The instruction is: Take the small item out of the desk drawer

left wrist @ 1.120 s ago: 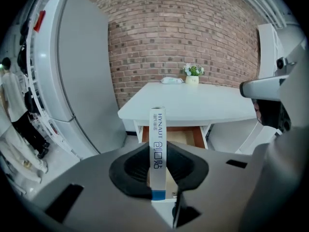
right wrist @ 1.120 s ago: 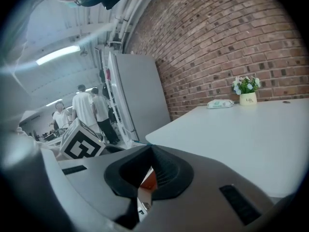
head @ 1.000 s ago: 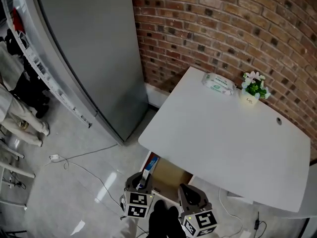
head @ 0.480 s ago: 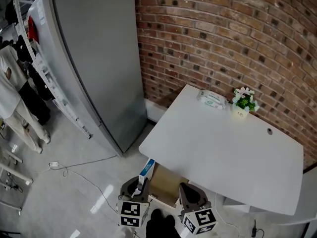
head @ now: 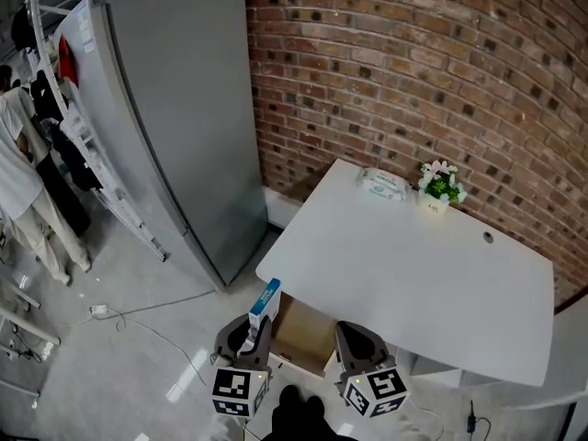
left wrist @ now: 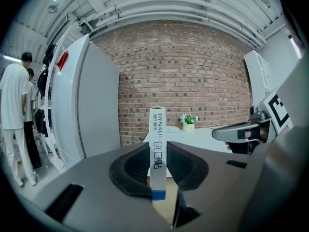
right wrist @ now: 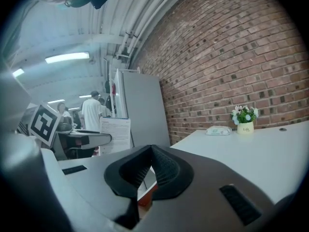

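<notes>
The left gripper (head: 252,329) clamps a slim white-and-blue box (head: 265,299) upright, at nine o'clock from the open drawer (head: 305,331). The right gripper (head: 355,334) has its jaws together, empty.

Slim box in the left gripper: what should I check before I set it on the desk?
1. Slim box clamped upright between the left gripper fingers: ok.
2. Box lifted out of the drawer: ok.
3. Right gripper empty, fingers together: ok.
4. Desk bare near its front edge: ok. The tissue pack and flower pot sit at the far edge.
5. Drawer shut: not ok, it stands open.
6. Drawer emptied: cannot tell, the desk hides part of it.
</notes>
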`<state>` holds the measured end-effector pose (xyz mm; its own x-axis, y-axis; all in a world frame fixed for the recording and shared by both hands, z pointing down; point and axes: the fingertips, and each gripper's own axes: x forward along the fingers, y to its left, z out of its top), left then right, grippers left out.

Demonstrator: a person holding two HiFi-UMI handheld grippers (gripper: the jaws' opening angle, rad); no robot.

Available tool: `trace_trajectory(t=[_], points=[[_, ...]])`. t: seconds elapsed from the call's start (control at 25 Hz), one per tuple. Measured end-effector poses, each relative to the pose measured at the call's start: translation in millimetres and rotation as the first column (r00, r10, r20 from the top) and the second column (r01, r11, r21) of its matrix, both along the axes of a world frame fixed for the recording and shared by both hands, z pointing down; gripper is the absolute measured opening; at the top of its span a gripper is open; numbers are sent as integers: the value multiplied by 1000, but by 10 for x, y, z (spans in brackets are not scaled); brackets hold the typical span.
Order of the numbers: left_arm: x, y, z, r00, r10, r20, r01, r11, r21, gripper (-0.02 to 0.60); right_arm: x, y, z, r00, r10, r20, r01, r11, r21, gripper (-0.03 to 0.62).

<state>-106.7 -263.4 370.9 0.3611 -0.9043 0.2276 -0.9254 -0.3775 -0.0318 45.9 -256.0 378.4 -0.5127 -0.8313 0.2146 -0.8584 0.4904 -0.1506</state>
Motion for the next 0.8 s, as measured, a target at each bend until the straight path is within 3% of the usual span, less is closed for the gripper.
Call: trace_trajectory(t=[0.36, 0.8], points=[[-55, 199, -326, 999, -29, -34, 32, 996, 78, 89, 87, 65, -313, 1000, 12, 18, -13, 996, 89, 26], [-56, 311, -370, 998, -30, -57, 35, 996, 88, 89, 151, 155, -465, 999, 30, 11, -31, 991, 130, 25]])
